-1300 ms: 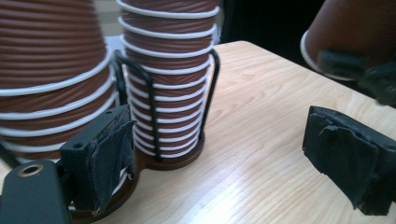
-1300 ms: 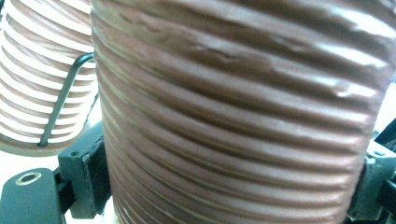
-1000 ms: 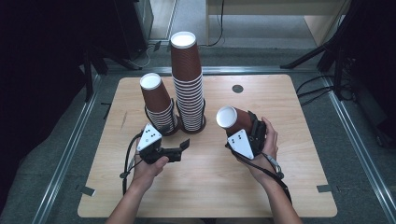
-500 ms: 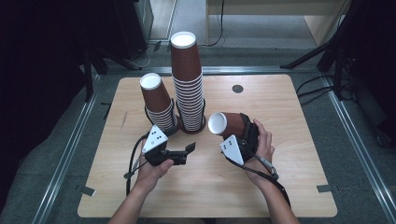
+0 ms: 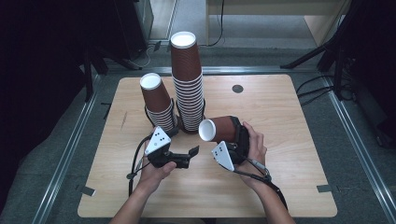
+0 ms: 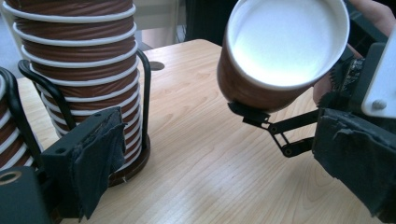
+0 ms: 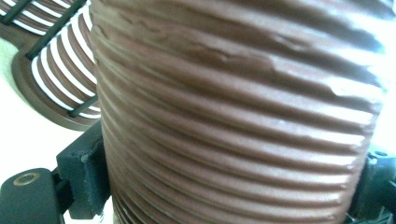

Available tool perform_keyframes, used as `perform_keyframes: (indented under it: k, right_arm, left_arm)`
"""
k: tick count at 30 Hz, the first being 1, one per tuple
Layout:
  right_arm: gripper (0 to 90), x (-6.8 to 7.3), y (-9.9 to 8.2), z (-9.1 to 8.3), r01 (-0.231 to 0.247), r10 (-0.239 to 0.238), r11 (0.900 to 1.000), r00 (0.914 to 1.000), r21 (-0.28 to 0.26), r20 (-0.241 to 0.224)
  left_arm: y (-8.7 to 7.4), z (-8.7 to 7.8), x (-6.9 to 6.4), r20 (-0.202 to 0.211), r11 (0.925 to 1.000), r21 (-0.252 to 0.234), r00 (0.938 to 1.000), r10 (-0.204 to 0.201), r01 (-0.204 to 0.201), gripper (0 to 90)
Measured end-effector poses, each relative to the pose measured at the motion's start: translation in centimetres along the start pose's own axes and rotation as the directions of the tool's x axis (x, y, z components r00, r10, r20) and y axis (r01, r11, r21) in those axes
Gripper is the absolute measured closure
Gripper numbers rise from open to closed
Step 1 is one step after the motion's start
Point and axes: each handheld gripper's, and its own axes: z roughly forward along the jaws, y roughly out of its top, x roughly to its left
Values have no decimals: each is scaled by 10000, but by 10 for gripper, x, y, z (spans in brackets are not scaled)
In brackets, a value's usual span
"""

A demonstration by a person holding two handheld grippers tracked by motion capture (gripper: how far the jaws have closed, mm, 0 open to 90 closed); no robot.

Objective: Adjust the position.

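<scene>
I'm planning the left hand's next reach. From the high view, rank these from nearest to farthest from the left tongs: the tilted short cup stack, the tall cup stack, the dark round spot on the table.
1. Tilted short cup stack: just beyond the left tongs, slightly left.
2. Tall cup stack: farther back, at the table's middle.
3. Dark round spot: farthest, near the far edge, to the right.

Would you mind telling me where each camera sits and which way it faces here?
High view: above the person's side, looking down on the table; forearms and both grippers show.
Left gripper view: on the left gripper, facing the held cup; own jaws show.
Right gripper view: on the right gripper, against that cup's ribbed wall.
All share the cup.
</scene>
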Motion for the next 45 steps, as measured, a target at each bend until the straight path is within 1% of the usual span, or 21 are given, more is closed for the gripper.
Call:
perform_keyframes:
  k: [4,7,10,11,13,15,16,19,20,21,22,24,28,31,35,38,40,43,45]
  right_arm:
    - [101,3,2,-1,108,-108,9999,9999,-100,-68]
    - [100,8,5,-1,370,-375,9989,9992,-304,-147]
    - [99,11,6,-2,392,-400,9986,9990,-350,-217]
    - [99,11,7,-1,601,-612,9970,9979,-478,-223]
    - [98,13,8,-1,643,-661,9964,9974,-549,-301]
    - [98,17,9,-2,633,-653,9968,9971,-491,-385]
    - [98,17,9,-1,729,-749,9959,9965,-540,-369]
    - [98,18,10,-2,736,-760,9956,9962,-573,-414]
    - [98,18,10,-2,845,-872,9947,9952,-580,-451]
    - [98,20,12,-2,739,-771,9955,9956,-589,-535]
    - [98,20,12,-2,739,-771,9955,9956,-589,-535]
    - [98,22,13,-3,847,-889,9942,9941,-668,-615]
    - [97,24,14,-3,909,-958,9932,9931,-724,-676]
    - [97,27,16,-4,945,-1011,9922,9916,-818,-807]
    - [97,29,18,-5,995,-1073,9907,9907,-924,-838]
    - [96,31,19,-6,1003,-1087,9900,9905,-988,-840]
    - [95,31,20,-6,1003,-1087,9901,9905,-981,-838]
    - [96,32,21,-6,1013,-1103,9897,9900,-1012,-878]
    - [95,33,21,-7,1016,-1109,9894,9900,-1035,-877]
  left_arm:
    - [0,0,-1,71,10000,-22,10000,-4,4,25]
    - [0,0,-2,210,10000,-25,9998,16,-16,25]
    - [1,1,-3,311,10000,-15,9995,49,-49,25]
    - [0,1,-4,321,10000,-2,9995,43,-43,25]
    - [0,1,-4,360,10000,4,9993,69,-69,25]
    - [0,2,-5,431,9999,4,9990,101,-101,25]
    - [0,2,-6,482,9999,29,9987,140,-142,25]
    - [0,3,-7,527,9999,18,9985,140,-141,26]
    - [0,3,-7,556,9999,24,9984,133,-135,26]
    - [0,3,-8,591,9999,36,9982,133,-135,26]
    - [0,3,-8,623,9999,43,9980,137,-140,26]
    - [0,4,-8,651,9999,54,9978,136,-140,27]
    - [0,4,-10,685,9998,58,9975,168,-172,39]
    - [0,4,-10,710,9999,77,9974,123,-129,51]
    - [0,4,-9,722,10000,61,9974,61,-66,57]
    - [0,5,-10,897,9999,112,9960,4,-14,70]
    - [0,5,-10,933,9999,140,9956,2,-16,71]
    - [0,6,-11,1110,9999,122,9938,-118,105,77]
    - [0,5,-10,1116,9998,103,9936,-184,173,81]
